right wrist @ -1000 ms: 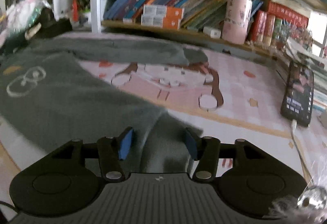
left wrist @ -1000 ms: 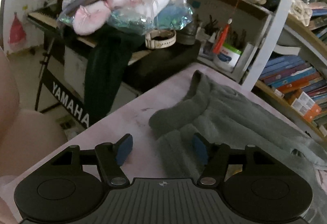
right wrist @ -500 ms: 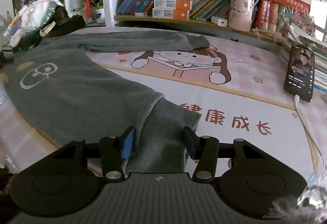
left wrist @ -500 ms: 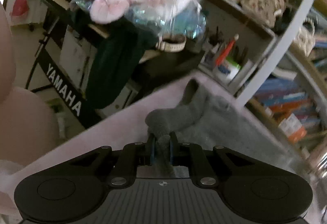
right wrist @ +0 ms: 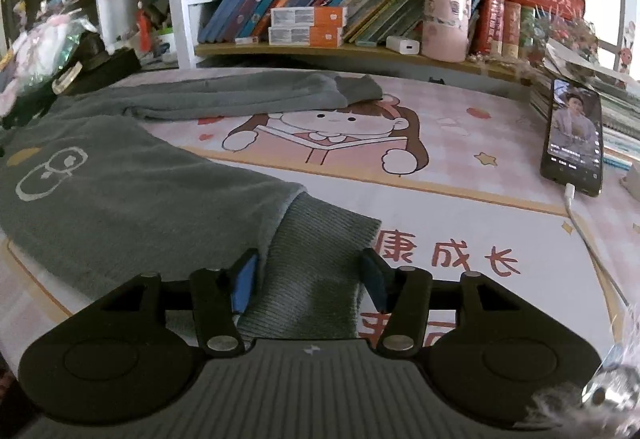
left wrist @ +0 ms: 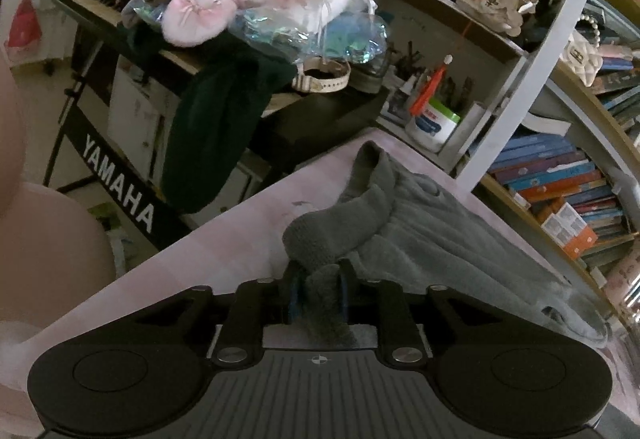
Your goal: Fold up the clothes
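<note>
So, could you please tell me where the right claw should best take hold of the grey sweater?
Probably the ribbed cuff of the grey sweater, approached from its open end: it lies flat, pointing at the right claw, and already sits between the open pads.

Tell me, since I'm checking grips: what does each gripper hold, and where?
The left gripper pinches the grey sweater by its cuff. The right gripper holds nothing; the hem lies between its open jaws.

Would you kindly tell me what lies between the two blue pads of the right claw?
The right wrist view shows the ribbed grey cuff of the grey fleece sweater lying between them on the pink cartoon mat; the right claw stands open around it.
</note>
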`<state>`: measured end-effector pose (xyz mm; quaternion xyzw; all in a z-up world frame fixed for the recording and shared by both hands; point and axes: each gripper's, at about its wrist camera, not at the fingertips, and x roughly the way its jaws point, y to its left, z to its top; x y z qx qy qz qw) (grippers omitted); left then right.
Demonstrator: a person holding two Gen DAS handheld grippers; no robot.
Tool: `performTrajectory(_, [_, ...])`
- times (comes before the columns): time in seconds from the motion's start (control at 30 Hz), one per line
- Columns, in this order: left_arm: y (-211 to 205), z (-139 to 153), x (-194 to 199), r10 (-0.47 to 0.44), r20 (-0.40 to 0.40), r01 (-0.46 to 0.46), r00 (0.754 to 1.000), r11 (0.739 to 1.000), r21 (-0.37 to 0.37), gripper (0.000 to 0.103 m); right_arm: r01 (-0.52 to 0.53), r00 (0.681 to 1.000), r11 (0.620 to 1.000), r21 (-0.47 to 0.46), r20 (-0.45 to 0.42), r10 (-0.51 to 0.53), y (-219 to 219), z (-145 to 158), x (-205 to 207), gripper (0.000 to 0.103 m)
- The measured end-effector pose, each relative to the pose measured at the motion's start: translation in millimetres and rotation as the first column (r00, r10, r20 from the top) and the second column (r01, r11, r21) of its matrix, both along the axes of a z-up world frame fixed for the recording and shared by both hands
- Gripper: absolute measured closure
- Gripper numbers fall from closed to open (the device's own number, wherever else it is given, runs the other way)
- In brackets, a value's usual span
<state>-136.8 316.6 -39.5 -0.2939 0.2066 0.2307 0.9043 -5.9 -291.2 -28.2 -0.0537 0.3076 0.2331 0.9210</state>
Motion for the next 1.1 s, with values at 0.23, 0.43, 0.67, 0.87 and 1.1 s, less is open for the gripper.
performTrajectory(0.23, [-38.8, 30.9, -37.1, 0.100, 0.047, -0.109, 0.994, 0.962, 0.252, 0.051, 0.020, 1.000, 1.000, 0.011, 0.015, -0.020, -0.6, -3.0, -1.5, 0.048])
performTrajectory(0.43, [-77.2, 36.6, -37.2, 0.003, 0.044, -0.018, 0.999, 0.938, 0.347, 0.032, 0.044, 0.999, 0.999, 0.029, 0.024, -0.044, -2.1, -4.4, -6.0, 0.042])
performTrajectory(0.67, [-121.2, 32.5, -19.9, -0.143, 0.012, 0.126, 0.990, 0.907, 0.402, 0.014, 0.116, 0.990, 0.989, 0.093, 0.070, -0.123, -8.5, 6.5, -33.5, 0.022])
performTrajectory(0.87, [-144.4, 28.3, -14.3, -0.188, -0.036, 0.184, 0.981, 0.872, 0.454, 0.005, 0.111, 0.983, 0.984, 0.141, 0.131, -0.130, 4.4, 16.8, -63.6, 0.000])
performTrajectory(1.1, [-169.7, 26.5, -12.8, -0.248, -0.071, 0.246, 0.966, 0.802, 0.545, 0.001, 0.038, 0.991, 0.992, 0.120, 0.122, -0.053, 37.2, 15.0, -76.6, 0.000])
